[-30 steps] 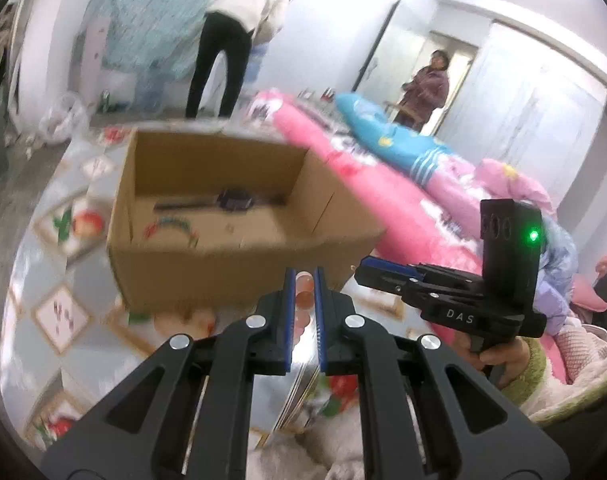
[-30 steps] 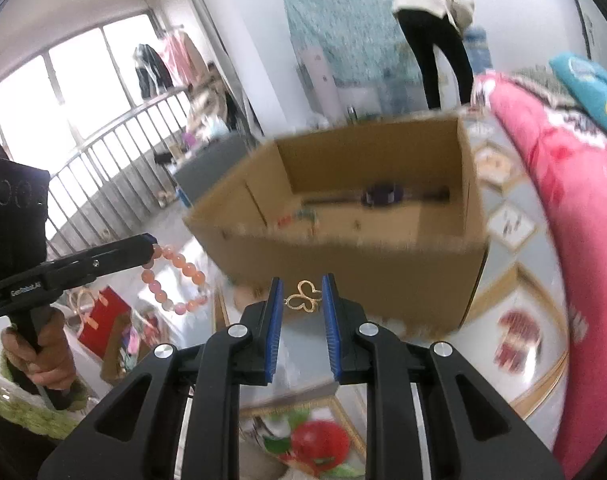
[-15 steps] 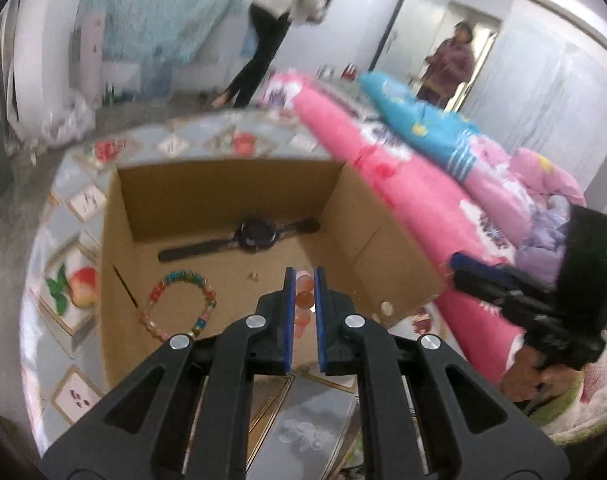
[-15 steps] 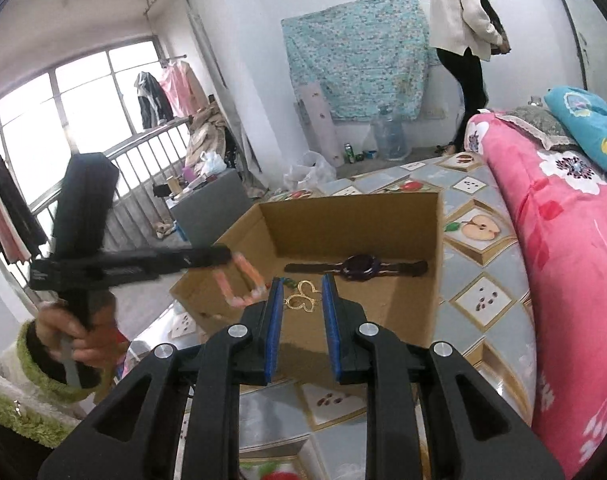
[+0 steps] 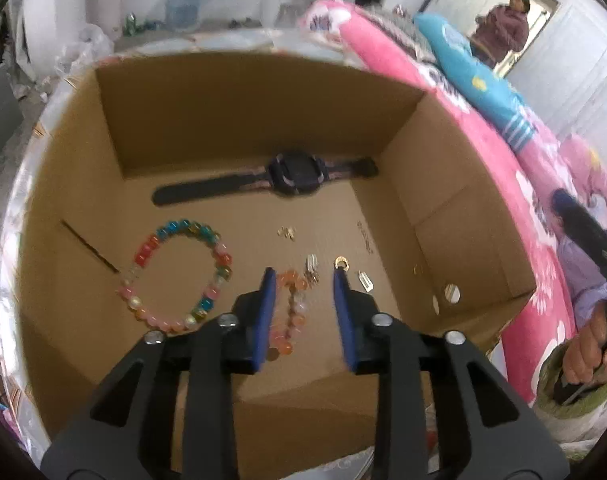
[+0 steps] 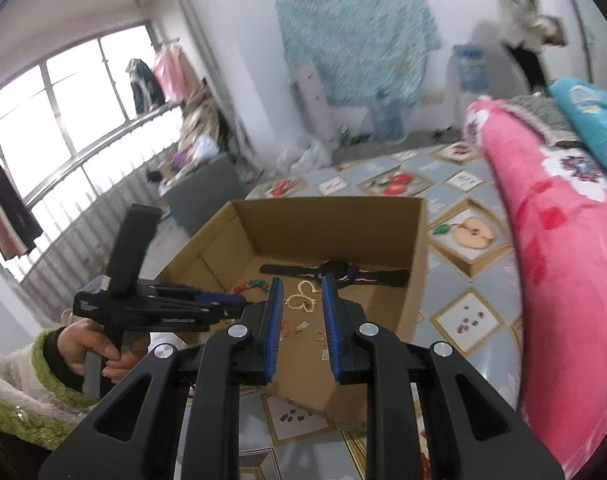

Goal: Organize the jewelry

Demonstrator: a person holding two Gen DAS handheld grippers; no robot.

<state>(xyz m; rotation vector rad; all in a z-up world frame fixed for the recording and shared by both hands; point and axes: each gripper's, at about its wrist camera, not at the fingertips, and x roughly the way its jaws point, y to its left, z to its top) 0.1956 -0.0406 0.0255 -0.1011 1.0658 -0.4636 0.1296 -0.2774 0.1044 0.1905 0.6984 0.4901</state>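
An open cardboard box [image 5: 243, 80] [image 6: 343, 224] holds a black watch [image 5: 299, 176] [image 6: 335, 272], a multicoloured bead bracelet [image 5: 175, 276] and small gold pieces. My left gripper [image 5: 302, 276] [image 6: 239, 303] points down into the box, and its jaws are opening. An orange bead bracelet [image 5: 289, 316] hangs loose between them near the left pad, not pinched. My right gripper [image 6: 302, 284] hovers at the box's near edge, shut on a gold butterfly-shaped pendant [image 6: 303, 300]. In the left wrist view it is a dark blur [image 5: 575, 220] at the right.
A pink quilt [image 6: 563, 280] and a blue pillow [image 5: 475, 84] lie right of the box. The box sits on a fruit-patterned mat [image 6: 463, 236]. One person [image 5: 499, 32] stands in a doorway, another [image 6: 523, 32] by the far wall. A ring [image 5: 341, 263] and clips lie on the box floor.
My left gripper swung over the box and dipped into it, and its jaws parted off the orange bracelet. My right gripper came nearer the box, still carrying the pendant.
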